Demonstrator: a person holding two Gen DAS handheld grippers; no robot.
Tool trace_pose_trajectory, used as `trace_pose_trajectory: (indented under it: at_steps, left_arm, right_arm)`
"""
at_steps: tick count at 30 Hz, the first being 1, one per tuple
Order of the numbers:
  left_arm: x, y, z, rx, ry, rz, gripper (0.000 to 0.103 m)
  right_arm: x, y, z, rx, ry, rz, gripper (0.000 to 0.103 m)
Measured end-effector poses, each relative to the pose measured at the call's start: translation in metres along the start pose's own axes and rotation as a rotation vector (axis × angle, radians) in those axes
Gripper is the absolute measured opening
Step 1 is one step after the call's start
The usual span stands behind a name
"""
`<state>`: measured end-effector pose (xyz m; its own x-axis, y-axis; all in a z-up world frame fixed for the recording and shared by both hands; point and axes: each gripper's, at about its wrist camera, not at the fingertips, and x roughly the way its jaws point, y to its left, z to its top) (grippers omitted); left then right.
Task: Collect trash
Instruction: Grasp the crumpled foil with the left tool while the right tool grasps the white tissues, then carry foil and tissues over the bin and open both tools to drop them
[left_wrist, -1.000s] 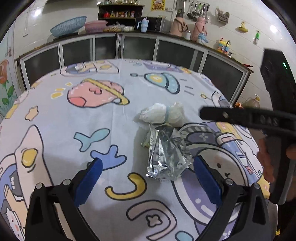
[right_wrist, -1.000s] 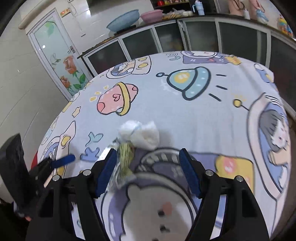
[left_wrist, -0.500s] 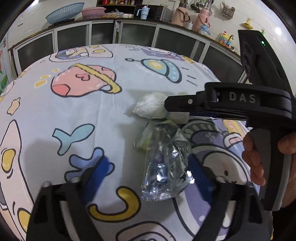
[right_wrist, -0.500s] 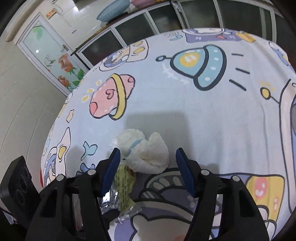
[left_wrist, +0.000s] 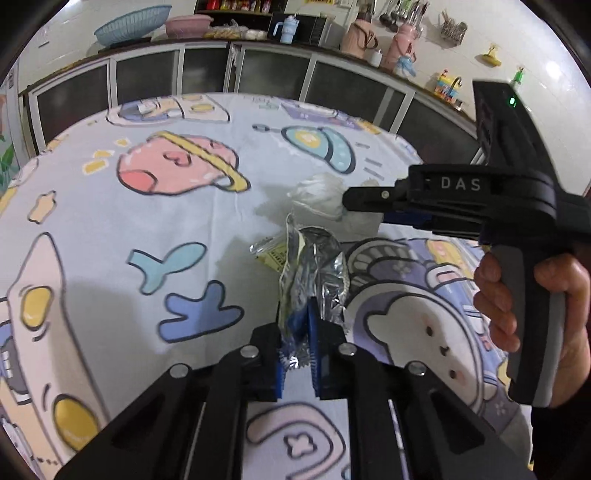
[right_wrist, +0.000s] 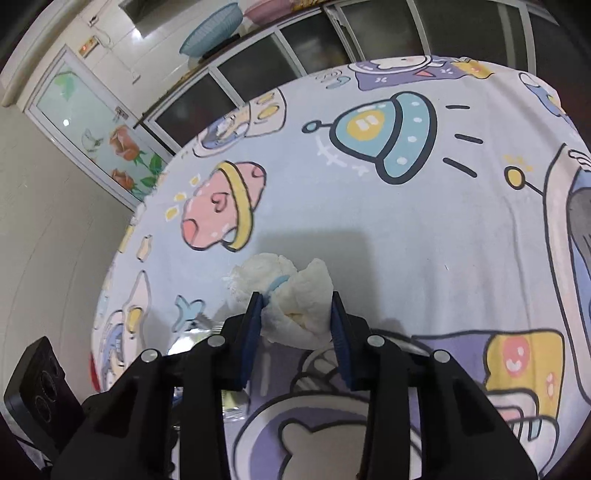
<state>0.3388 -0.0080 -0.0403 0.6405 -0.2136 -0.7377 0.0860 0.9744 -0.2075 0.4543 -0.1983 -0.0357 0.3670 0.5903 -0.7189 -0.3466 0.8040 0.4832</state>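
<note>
A crumpled silver foil wrapper (left_wrist: 314, 269) lies on the cartoon-print tablecloth (left_wrist: 147, 206). My left gripper (left_wrist: 300, 321) is shut on its near end. A small yellow wrapper (left_wrist: 271, 253) lies under the foil's far left side. A wad of white tissue (right_wrist: 295, 299) lies just beyond; it also shows in the left wrist view (left_wrist: 317, 192). My right gripper (right_wrist: 295, 314) has its blue pads on both sides of the tissue, closed against it. The right gripper also shows in the left wrist view (left_wrist: 354, 199), reaching in from the right.
The round table's far edge (left_wrist: 258, 96) meets dark glass-door cabinets (left_wrist: 207, 70). The counter above holds a blue basket (left_wrist: 127, 26), a pink bowl, jars and flasks. A door with painted roses (right_wrist: 92, 136) stands at the left.
My left gripper moved forward and shut on the foil wrapper. My right gripper moved onto the tissue wad and narrowed around it.
</note>
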Motion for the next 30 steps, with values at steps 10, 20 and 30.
trace_pose_trajectory:
  at_steps: [10, 20, 30]
  left_arm:
    - [-0.053, 0.012, -0.014, -0.013, -0.056, 0.033, 0.009]
    - [-0.101, -0.01, -0.037, 0.033, -0.124, 0.021, 0.009]
    - [-0.127, -0.074, -0.055, 0.139, -0.15, -0.079, 0.009]
  right_arm:
    - [-0.052, 0.023, -0.029, -0.024, -0.063, 0.007, 0.034]
    - [-0.116, 0.018, -0.084, 0.016, -0.15, -0.005, 0.034]
    - [-0.179, -0.016, -0.149, 0.102, -0.218, -0.009, 0.034]
